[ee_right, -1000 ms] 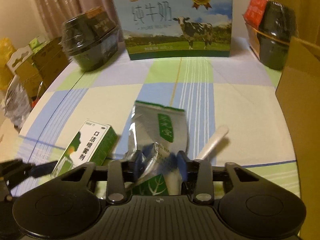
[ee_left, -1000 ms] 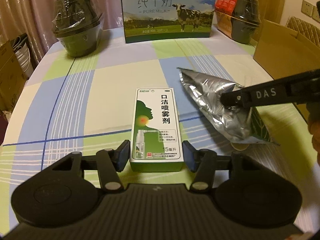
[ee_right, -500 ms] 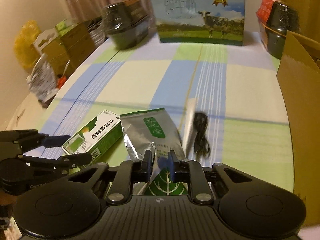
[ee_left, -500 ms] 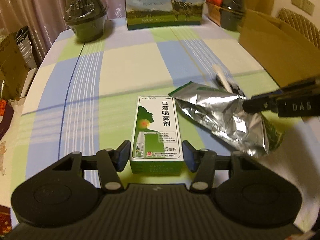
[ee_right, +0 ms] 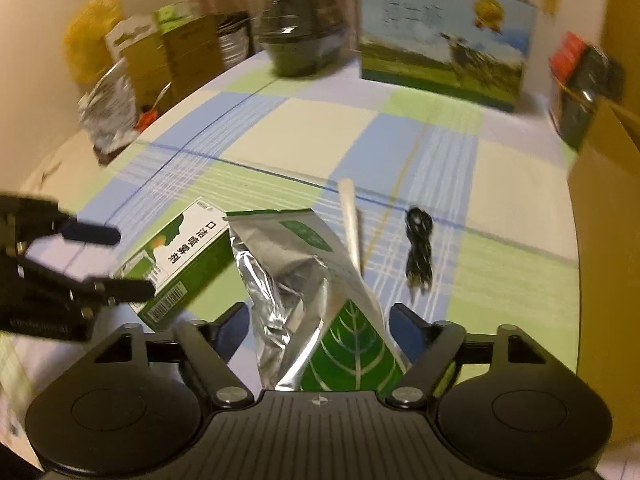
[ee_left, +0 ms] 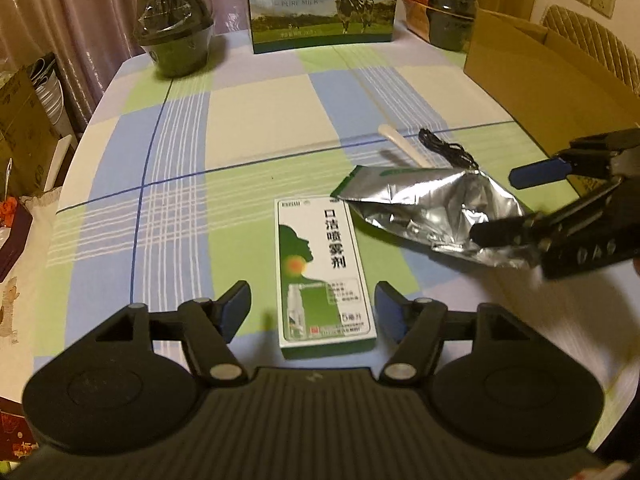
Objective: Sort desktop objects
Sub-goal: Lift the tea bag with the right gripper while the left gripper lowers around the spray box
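Checked tablecloth [ee_left: 260, 120], spray box [ee_left: 324, 272], foil pouch [ee_left: 432, 208], cable [ee_left: 448, 148]

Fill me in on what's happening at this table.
A person with a claw in each hand is sorting things. The left claw is opening around the spray box, pads clear of it. The right claw is opening too, with the foil pouch lying loose between its fingers. A cable and a white stick lie beyond.
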A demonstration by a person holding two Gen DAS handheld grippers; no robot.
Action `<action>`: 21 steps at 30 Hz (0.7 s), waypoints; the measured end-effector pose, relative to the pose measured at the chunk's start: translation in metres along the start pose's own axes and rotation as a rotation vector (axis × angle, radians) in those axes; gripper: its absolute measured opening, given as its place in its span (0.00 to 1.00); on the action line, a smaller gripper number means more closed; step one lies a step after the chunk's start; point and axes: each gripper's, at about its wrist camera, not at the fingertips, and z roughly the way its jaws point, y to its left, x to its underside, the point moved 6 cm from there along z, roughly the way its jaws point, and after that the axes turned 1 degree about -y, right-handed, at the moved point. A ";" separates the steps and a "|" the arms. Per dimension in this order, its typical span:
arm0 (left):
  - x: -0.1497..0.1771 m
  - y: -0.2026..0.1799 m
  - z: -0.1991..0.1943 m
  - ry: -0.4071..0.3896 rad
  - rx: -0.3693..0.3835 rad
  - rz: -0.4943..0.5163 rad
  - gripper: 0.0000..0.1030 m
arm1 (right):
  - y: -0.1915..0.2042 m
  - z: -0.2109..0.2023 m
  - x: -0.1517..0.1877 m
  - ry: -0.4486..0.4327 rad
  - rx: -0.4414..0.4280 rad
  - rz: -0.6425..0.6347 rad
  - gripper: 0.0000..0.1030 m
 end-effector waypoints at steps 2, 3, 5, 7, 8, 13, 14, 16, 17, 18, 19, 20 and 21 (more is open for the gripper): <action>0.000 0.000 0.002 0.006 0.003 0.004 0.68 | 0.005 0.007 0.002 0.017 0.006 -0.067 0.76; 0.001 0.001 0.004 0.010 0.004 0.008 0.69 | 0.007 0.011 0.004 0.030 0.010 -0.088 0.76; 0.003 0.001 0.008 0.022 0.006 0.009 0.70 | 0.008 0.017 0.007 0.050 0.001 -0.105 0.76; 0.005 0.002 0.012 0.033 0.007 0.011 0.70 | 0.009 0.021 0.008 0.064 0.001 -0.118 0.76; 0.005 0.002 0.014 0.034 0.010 0.013 0.70 | 0.010 0.023 0.008 0.070 0.003 -0.132 0.76; 0.002 0.003 0.021 0.041 0.026 0.010 0.70 | 0.012 0.031 0.005 0.087 -0.011 -0.170 0.76; 0.001 0.002 0.022 0.044 0.025 0.016 0.70 | 0.013 0.033 0.005 0.088 -0.013 -0.175 0.76; -0.002 0.000 0.026 0.048 0.019 0.027 0.70 | 0.014 0.036 0.004 0.093 -0.008 -0.193 0.76; -0.003 0.000 0.028 0.048 0.016 0.029 0.70 | 0.014 0.038 0.004 0.097 -0.006 -0.202 0.76; -0.005 0.000 0.029 0.050 0.013 0.031 0.70 | 0.014 0.040 0.004 0.100 -0.003 -0.209 0.76; -0.007 0.000 0.030 0.051 0.011 0.032 0.70 | 0.014 0.041 0.004 0.104 -0.002 -0.213 0.75; -0.008 -0.001 0.031 0.052 0.008 0.034 0.70 | 0.014 0.042 0.004 0.107 -0.002 -0.216 0.75; -0.010 -0.001 0.032 0.051 0.007 0.036 0.70 | 0.014 0.043 0.004 0.106 -0.001 -0.218 0.73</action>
